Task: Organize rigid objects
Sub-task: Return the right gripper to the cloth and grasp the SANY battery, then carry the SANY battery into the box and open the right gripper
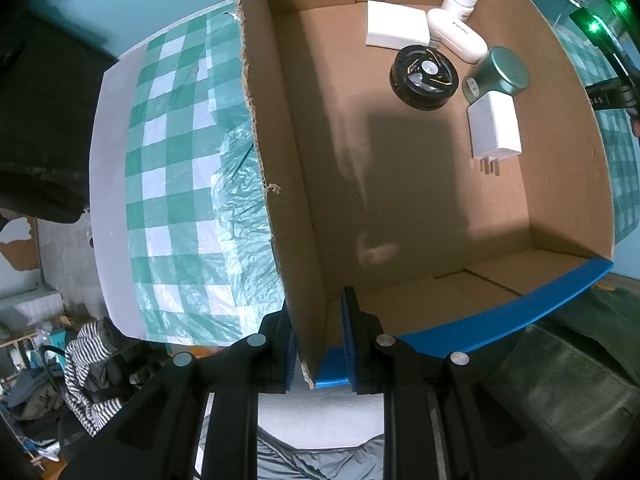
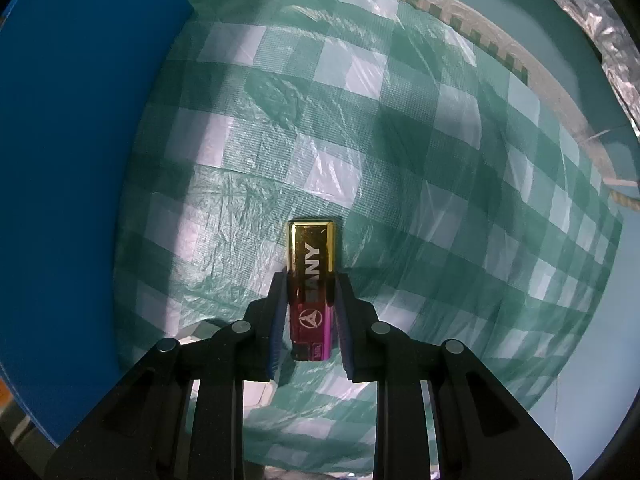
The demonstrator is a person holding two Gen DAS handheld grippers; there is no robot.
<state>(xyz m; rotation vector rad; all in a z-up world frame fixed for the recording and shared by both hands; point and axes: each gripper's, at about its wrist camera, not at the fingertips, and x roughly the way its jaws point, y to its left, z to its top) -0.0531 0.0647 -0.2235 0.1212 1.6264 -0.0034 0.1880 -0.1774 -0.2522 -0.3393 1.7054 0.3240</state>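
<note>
My left gripper is shut on the near corner of the open cardboard box, one finger outside its wall and one inside. In the box lie a white flat box, a white bottle, a white case, a black round object, a green cylinder and a white charger plug. My right gripper is shut on a gold and pink lighter marked SANY, held over the checked tablecloth.
The box's blue outer wall stands at the left of the right wrist view. The green and white checked cloth covers the table left of the box. Clutter and clothes lie on the floor below the table edge.
</note>
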